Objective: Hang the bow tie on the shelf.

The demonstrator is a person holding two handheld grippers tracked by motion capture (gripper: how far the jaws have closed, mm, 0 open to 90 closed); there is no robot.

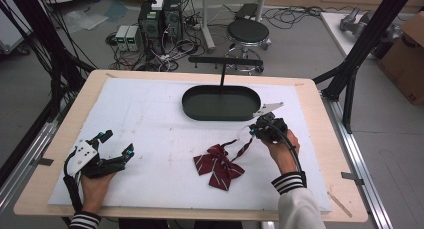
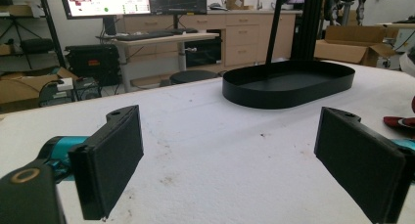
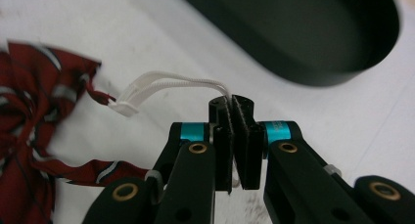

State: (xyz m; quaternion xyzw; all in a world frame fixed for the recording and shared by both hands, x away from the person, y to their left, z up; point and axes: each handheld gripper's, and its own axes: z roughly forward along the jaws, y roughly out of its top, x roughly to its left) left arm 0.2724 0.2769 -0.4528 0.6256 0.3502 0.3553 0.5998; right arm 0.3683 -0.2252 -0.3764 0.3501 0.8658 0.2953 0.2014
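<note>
Right gripper (image 3: 234,117), jaws closed on the white elastic loop (image 3: 169,84) of a dark red striped bow tie (image 1: 220,165), which lies on the white foam mat (image 1: 150,124) just short of the black oval tray (image 1: 220,103). Left gripper (image 1: 116,143), jaws wide apart, empty, rests near the mat's left edge.

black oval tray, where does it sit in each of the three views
High view: black oval tray lies at centre, on the far half of the white mat.
Left gripper view: upper right, beyond the open tongs.
Right gripper view: top right, blurred.
Shared landmark: the red striped bow tie, seen left in the right gripper view.
</note>
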